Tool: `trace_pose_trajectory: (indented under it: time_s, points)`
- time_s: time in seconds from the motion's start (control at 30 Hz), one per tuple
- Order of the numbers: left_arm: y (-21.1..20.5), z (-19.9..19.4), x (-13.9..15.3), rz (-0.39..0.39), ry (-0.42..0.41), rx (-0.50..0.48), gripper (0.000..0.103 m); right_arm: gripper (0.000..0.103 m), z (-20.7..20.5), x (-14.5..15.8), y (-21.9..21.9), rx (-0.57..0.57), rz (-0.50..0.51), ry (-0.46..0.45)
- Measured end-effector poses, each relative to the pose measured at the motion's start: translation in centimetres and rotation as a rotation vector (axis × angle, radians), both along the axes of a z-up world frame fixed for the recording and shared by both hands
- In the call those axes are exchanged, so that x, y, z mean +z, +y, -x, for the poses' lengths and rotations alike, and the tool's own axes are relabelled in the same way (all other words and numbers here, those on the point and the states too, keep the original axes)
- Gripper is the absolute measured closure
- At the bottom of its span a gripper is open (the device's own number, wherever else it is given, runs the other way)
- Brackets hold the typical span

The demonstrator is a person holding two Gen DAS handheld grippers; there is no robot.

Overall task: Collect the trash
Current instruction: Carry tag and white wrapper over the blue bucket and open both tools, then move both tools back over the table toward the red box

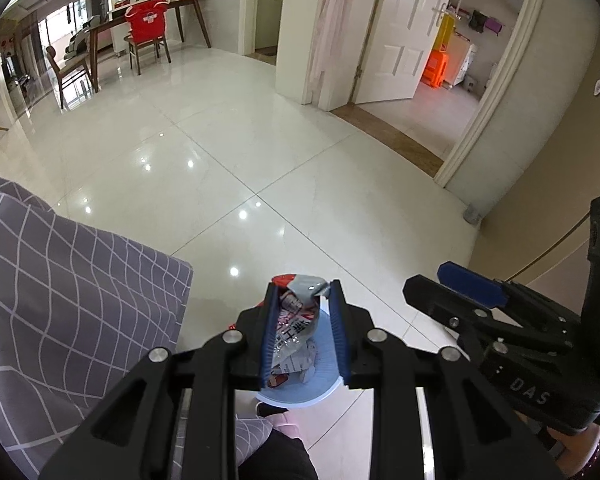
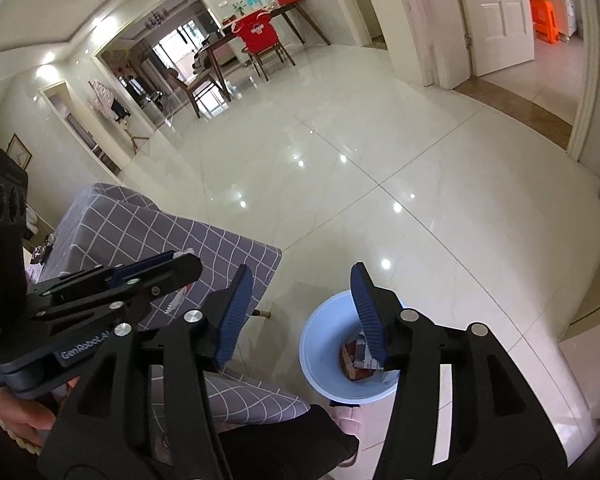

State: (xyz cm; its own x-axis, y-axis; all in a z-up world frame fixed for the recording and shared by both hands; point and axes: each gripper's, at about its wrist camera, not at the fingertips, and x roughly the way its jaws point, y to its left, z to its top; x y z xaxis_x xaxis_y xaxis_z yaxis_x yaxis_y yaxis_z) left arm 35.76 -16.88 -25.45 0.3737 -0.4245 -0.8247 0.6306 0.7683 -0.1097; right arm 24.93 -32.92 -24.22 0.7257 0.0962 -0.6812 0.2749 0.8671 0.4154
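My left gripper [image 1: 303, 294] is shut on a crumpled silver and red snack wrapper [image 1: 296, 316] and holds it above a light blue bin [image 1: 320, 394] on the floor. In the right wrist view the bin [image 2: 320, 344] stands on the tiles with several wrappers [image 2: 356, 360] inside. My right gripper [image 2: 302, 286] is open and empty, above and a little left of the bin. The left gripper [image 2: 172, 268] shows at the left of the right wrist view, and the right gripper [image 1: 440, 284] shows at the right of the left wrist view.
A table with a grey checked cloth [image 1: 60, 288] stands to the left, also seen in the right wrist view [image 2: 160, 228]. Glossy white tiles [image 1: 260, 152] stretch ahead. A dining table with a red-covered chair [image 1: 146, 24] stands far back. An open white door [image 1: 400, 32] is at the right.
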Motion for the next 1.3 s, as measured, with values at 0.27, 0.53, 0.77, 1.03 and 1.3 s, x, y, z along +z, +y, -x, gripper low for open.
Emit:
trace_pose_trajectory:
  time_s: [0.27,0.53,0.77,1.03,1.3]
  points:
    - [-0.9,0.3,-0.1,0.009,-0.002,-0.029,0.078,0.047,1.1,1.4,-0.7,-0.048,0.017,-0.051]
    - [-2.1,0.6,0.2,0.025,-0.002,-0.055,0.076,0.046,2.4,2.2,-1.7,-0.126,0.02,-0.101]
    - [-1.4,0.5,1.0,0.039,-0.02,-0.003,0.022,0.044,3.0,2.8,-2.1,-0.155,0.025,-0.13]
    - [0.5,1.1,2.9,0.046,-0.047,0.024,0.022,0.044,2.9,3.7,-1.0,-0.129,0.021,-0.137]
    - [7.1,1.8,6.8,0.052,-0.123,0.11,0.022,0.043,1.8,6.0,3.0,-0.037,0.034,-0.158]
